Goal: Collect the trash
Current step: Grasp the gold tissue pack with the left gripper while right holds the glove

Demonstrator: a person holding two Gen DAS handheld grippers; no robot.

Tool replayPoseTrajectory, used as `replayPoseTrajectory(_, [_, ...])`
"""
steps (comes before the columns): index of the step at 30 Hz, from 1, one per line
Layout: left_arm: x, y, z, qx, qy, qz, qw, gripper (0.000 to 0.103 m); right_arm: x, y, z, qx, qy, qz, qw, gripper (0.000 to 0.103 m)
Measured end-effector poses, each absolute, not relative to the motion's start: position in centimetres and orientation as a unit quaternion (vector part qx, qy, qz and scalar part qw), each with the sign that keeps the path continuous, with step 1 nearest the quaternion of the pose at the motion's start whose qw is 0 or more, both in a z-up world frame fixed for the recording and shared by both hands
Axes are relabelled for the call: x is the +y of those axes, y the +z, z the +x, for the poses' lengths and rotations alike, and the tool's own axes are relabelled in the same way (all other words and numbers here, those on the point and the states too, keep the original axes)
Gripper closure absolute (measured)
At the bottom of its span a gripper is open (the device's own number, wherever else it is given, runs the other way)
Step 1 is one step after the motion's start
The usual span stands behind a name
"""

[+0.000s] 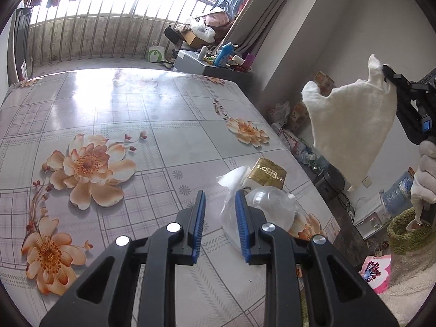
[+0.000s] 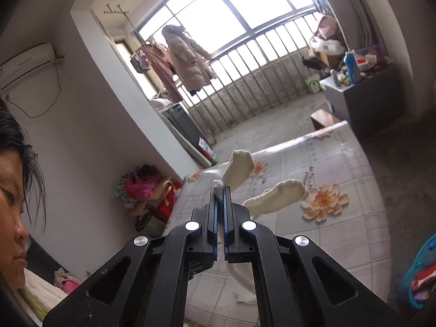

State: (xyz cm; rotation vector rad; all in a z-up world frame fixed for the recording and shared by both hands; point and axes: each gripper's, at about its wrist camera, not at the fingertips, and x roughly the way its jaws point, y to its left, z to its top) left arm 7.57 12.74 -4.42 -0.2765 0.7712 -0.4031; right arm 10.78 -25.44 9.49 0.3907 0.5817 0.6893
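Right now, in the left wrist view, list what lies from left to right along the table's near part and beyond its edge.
Large orange flower print → left gripper → clear plastic bottle → white cloth hanging from the right gripper.

The clear plastic bottle point(image 1: 261, 209) is partly hidden behind a finger of the left gripper point(image 1: 219, 199). The gold packet point(image 1: 268, 175) has lettering too warped to read. The white cloth point(image 2: 218, 190) disappears between the right gripper's point(image 2: 220, 190) closed fingers, perhaps hanging below.
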Motion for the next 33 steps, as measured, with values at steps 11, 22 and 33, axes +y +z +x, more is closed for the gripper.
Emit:
replayPoseTrajectory(11, [9.5, -4.0, 9.4, 0.385, -0.227, -0.122, 0.886, 0.072, -25.2, -2.3, 15.4, 0.388, 0.179, 0.129, 0.895, 0.074])
replayPoseTrajectory(22, [5.9, -3.0, 13.6, 0.423, -0.276, -0.08, 0.859, 0.047, -26.8, -7.5, 14.1, 0.459, 0.137, 0.167, 0.862, 0.051])
replayPoseTrajectory(33, [0.2, -3.6, 19.2, 0.498, -0.311, 0.01, 0.809, 0.043, -25.7, -10.0, 13.6, 0.477, 0.104, 0.076, 0.869, 0.088])
